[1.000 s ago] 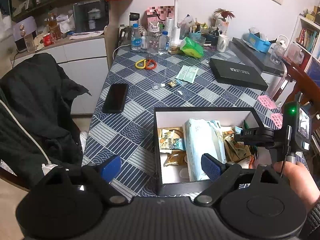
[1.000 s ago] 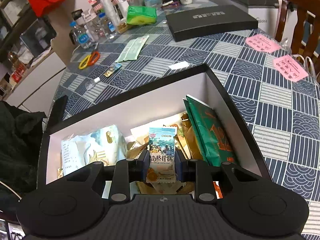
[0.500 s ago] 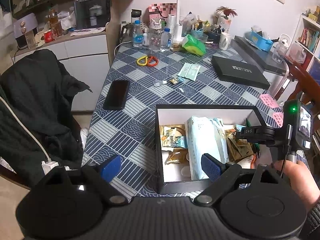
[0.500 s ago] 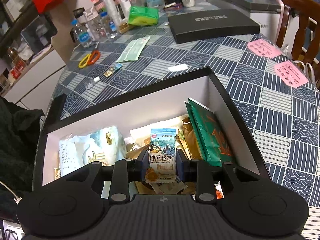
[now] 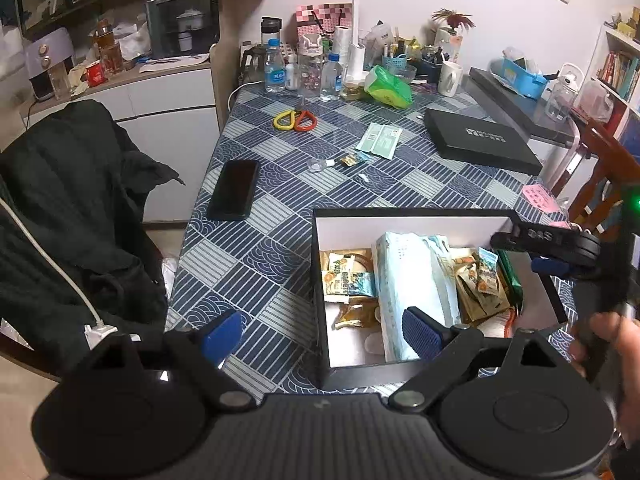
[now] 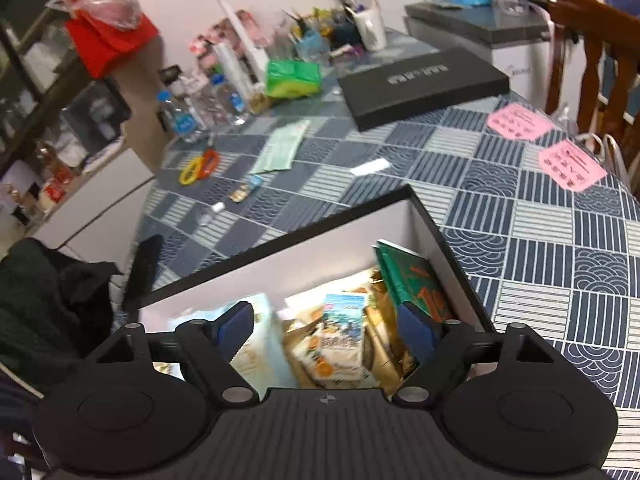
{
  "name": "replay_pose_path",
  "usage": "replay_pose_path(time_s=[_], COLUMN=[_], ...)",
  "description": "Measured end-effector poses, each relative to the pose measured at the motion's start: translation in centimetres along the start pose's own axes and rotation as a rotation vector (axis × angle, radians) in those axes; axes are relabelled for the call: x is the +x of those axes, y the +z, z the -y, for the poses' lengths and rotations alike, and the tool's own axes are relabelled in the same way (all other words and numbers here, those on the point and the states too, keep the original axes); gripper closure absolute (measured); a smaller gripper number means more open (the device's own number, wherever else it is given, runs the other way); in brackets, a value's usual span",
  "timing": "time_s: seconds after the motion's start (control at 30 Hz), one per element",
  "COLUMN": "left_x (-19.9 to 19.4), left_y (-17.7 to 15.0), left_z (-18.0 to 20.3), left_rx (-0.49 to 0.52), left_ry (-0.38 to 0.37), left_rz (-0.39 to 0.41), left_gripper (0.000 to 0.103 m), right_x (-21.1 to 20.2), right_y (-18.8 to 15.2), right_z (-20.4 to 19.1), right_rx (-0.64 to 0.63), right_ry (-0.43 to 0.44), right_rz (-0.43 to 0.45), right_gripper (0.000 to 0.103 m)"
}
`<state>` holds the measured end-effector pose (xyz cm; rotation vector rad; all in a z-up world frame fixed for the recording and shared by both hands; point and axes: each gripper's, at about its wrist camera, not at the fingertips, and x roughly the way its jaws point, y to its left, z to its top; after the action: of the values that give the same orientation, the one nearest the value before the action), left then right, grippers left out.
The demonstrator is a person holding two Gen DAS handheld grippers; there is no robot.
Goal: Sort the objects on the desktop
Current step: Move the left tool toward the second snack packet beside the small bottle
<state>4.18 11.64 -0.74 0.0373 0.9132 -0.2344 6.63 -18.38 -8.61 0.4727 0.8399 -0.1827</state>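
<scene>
A black box with white inside walls (image 5: 317, 280) (image 6: 280, 246) stands at the table's near edge, filled with snack packets. A blue-and-white snack packet (image 6: 345, 326) (image 5: 488, 268) lies loose on the pile, beside a pale tissue pack (image 5: 412, 280) and a green packet (image 6: 408, 280). My right gripper (image 6: 326, 330) (image 5: 516, 254) hovers over the box's right end. Its jaws are opening, and the pads (image 6: 416, 332) stand clear of the packet below. My left gripper (image 5: 320, 334) is open and holds nothing, straddling the box's near left wall.
On the checked cloth lie a black phone (image 5: 234, 190), yellow-and-orange scissors (image 5: 295, 120), green sachets (image 5: 380, 140), small wrappers (image 5: 352, 159) and a flat black case (image 5: 480, 140). Pink notes (image 6: 516, 120) sit right, near a wooden chair (image 6: 592, 40). A dark coat (image 5: 72, 200) hangs left.
The right gripper's jaws have spread and let go of the blue-and-white packet, which now rests in the box. That gripper has lifted a little. The left gripper has stayed put.
</scene>
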Motion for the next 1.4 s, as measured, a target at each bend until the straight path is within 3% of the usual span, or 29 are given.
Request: replay_pose_path(time_s=[0.03, 0.2, 0.33, 0.5, 0.6, 0.7, 0.9, 1.03, 1.4], left_x=[0.1, 0.6, 1.6, 3.4, 4.6, 6.5, 10.6, 14.4, 22.8], left_y=[0.3, 2.1, 4.2, 7.5, 9.3, 11.1, 13.8, 15.6, 20.3], left_z=[-0.1, -1.4, -2.2, -1.0, 0.9, 2.9, 6.0, 6.5, 8.7], left_rx=[-0.012, -0.115, -0.168, -0.062, 0.070, 0.190, 0.340, 0.370, 0.503], left_ry=[-0.009, -0.078, -0.071, -0.034, 0.012, 0.027, -0.056, -0.138, -0.041], left_rz=[-0.001, -0.002, 0.005, 0.062, 0.129, 0.145, 0.149, 0.087, 0.053], left_gripper=[0.000, 0.000, 0.000, 0.000, 0.000, 0.000, 0.000, 0.000, 0.000], right_x=[-0.5, -2.4, -3.7, -4.2, -4.0, -3.8, -3.1, -2.2, 1.5], right_y=[-0.1, -1.0, -1.9, -2.5, -2.5, -2.2, -1.2, -0.6, 0.9], right_z=[-0.2, -1.1, -1.4, -1.1, -0.8, -0.6, 0.0, 0.5, 0.8], right_rx=[-0.008, -0.061, -0.096, -0.109, -0.104, -0.119, -0.148, -0.148, -0.169], right_ry=[0.009, 0.023, 0.028, 0.047, 0.066, 0.075, 0.093, 0.103, 0.139], right_rz=[0.006, 0.026, 0.042, 0.034, 0.022, 0.023, 0.021, 0.018, -0.034], right_gripper=[0.016, 0.015, 0.015, 0.014, 0.014, 0.014, 0.014, 0.014, 0.014])
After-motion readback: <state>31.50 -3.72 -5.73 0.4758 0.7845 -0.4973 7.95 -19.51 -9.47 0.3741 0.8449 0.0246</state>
